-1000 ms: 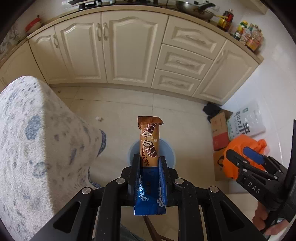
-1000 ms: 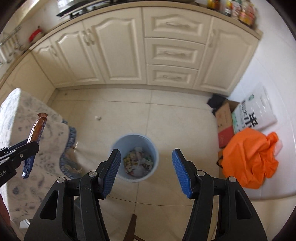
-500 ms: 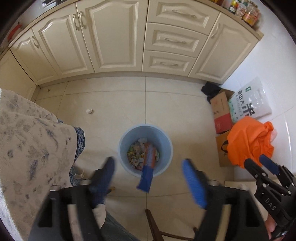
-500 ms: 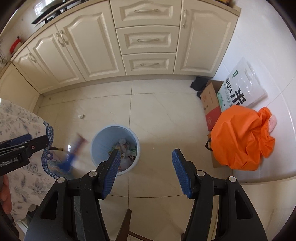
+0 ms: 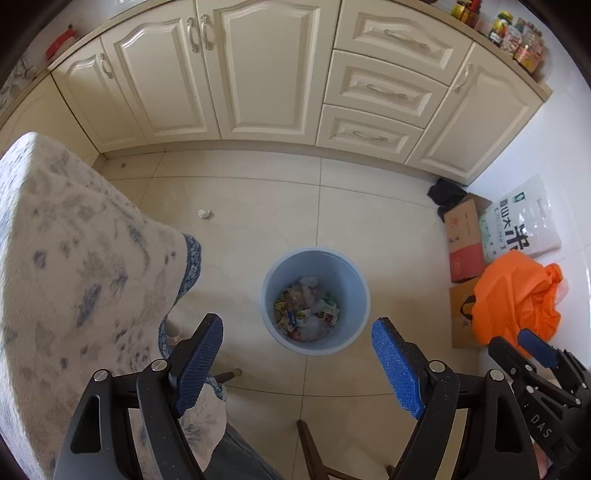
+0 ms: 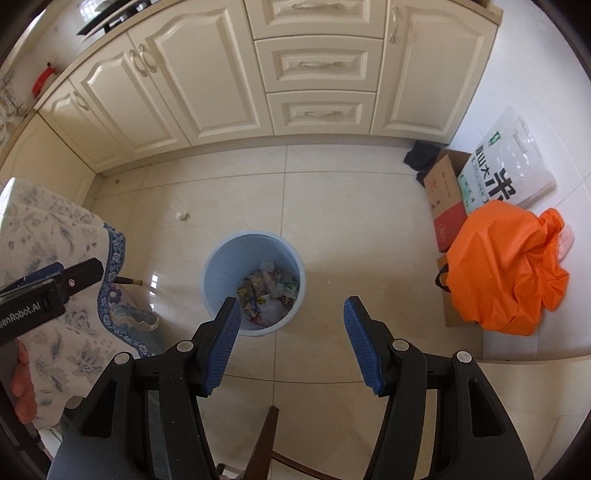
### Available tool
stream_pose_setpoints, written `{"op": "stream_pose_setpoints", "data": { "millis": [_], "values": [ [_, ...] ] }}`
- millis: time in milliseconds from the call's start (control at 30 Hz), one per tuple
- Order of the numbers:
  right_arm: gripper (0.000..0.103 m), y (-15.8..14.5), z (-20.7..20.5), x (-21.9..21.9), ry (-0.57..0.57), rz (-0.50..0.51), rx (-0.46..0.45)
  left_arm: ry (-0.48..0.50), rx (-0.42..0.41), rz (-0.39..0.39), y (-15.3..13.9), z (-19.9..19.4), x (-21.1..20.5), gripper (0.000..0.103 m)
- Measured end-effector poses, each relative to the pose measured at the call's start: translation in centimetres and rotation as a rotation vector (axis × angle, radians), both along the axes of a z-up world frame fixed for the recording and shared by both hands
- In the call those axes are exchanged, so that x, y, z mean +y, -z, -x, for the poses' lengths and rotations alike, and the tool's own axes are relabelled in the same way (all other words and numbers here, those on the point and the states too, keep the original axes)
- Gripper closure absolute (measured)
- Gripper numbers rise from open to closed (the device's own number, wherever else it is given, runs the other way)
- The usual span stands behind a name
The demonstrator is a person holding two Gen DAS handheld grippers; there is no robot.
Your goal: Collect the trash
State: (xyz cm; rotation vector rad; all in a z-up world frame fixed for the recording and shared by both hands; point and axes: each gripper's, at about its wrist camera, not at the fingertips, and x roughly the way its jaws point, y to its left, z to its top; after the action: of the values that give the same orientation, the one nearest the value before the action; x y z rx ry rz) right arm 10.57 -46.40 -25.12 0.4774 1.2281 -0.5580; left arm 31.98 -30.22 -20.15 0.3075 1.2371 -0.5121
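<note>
A round pale-blue plastic bin [image 5: 316,301] stands on the glossy cream floor tiles [image 5: 258,206], its bottom heaped with crinkled wrappers [image 5: 306,314]. The left tongs [image 5: 297,360] hang above it with their rough blue pads spread wide and nothing between them; the right tongs [image 6: 291,343] are likewise released and empty. A soft white cloth with blue flowers drapes the bench [image 5: 74,266] beside the bin. A crumpled orange bag [image 5: 517,299] sags against cardboard boxes [image 5: 463,240] by the wall. Only the left view shows jars [image 5: 513,33] on the counter; only the right view shows a hand [image 6: 24,384] on the left tongs' handle. A second ago the left tongs pinched a brown and blue snack bar; now it has dropped among the wrappers.
</note>
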Motion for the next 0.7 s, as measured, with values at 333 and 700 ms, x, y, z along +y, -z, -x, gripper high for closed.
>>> {"op": "stream_pose_setpoints", "data": {
  "millis": [333,700],
  "values": [
    [0.043,-1.6,0.1,4.0,-0.057,0.014,-0.102,-0.032,-0.132,-0.006,-2.0,5.7,5.5,0.024],
    [0.022,-5.2,1.4,9.6,-0.129,-0.018,-0.306,-0.144,-0.265,0.06,-6.2,15.0,13.7,0.024]
  ]
}}
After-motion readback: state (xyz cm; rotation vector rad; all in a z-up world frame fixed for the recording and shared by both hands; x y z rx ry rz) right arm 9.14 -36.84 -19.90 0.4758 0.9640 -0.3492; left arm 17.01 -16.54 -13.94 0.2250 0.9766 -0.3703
